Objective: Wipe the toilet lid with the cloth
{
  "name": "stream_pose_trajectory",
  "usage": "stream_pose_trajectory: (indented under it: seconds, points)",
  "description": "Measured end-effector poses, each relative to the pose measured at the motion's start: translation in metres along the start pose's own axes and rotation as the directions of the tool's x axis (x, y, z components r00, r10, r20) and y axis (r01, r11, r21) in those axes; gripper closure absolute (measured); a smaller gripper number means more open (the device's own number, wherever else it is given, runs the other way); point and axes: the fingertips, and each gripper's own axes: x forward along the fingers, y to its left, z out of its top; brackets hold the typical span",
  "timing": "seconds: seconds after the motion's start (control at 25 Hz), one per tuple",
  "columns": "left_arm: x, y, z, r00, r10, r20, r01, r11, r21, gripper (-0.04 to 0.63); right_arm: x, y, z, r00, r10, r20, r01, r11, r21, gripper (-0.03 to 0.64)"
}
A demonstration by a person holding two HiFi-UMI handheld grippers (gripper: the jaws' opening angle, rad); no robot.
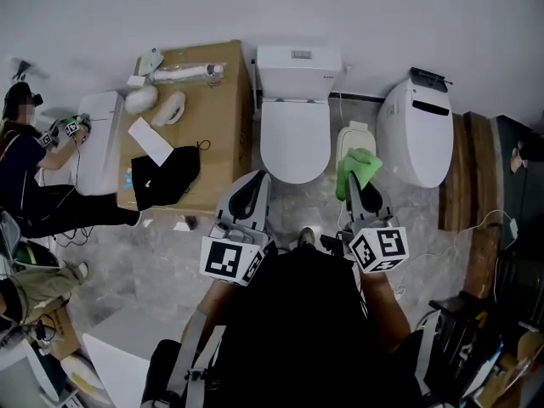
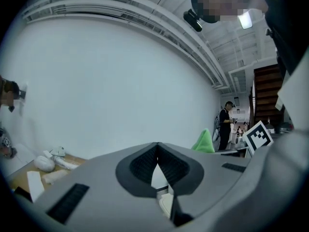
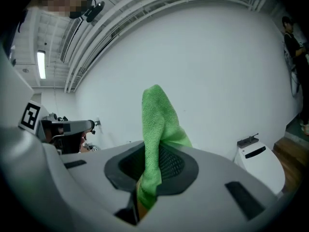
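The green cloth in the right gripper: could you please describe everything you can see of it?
The bright green cloth looks like soft, finely woven microfibre. It is pinched between the shut jaws of the right gripper, folded into a peak that stands above them, with a short end below. Only the jaws touch it; it is held clear of the white toilet lid, to its right.

In the head view the closed toilet lid [image 1: 294,134] at 12 o'clock lies bare and open to reach from the front. At 10 o'clock the cluttered desk [image 1: 223,100] stands just beside the toilet, leaving only a narrow gap. At 1 o'clock a small white container [image 1: 353,134] sits between it and the second toilet [image 1: 416,130]. The floor [image 1: 166,262] at 8 o'clock offers room.
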Motion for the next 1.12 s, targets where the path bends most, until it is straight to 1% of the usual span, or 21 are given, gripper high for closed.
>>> stream_pose_trajectory:
  seconds: [0.12,0.24,0.64,1.12]
  points:
    - [-0.002,0.009,0.006,1.000,-0.009,-0.001,0.009,1.000,0.015,0.597,-0.006,0.008,0.003,1.000,-0.011,0.005,0.011,1.000,-0.006,0.566]
    - [0.002,0.015,0.008,1.000,-0.019,-0.009,0.019,1.000,0.015,0.597,-0.006,0.013,0.003,1.000,-0.013,-0.003,0.013,1.000,-0.002,0.566]
    - [0.020,0.011,0.009,0.999,-0.048,-0.008,0.048,0.999,0.014,0.597,0.006,0.016,0.000,1.000,0.014,-0.020,-0.015,1.000,-0.008,0.566]
    - [0.026,0.014,0.011,0.999,-0.043,-0.002,0.043,0.999,0.024,0.597,0.007,0.014,-0.002,0.999,0.026,-0.029,-0.026,0.999,-0.018,0.566]
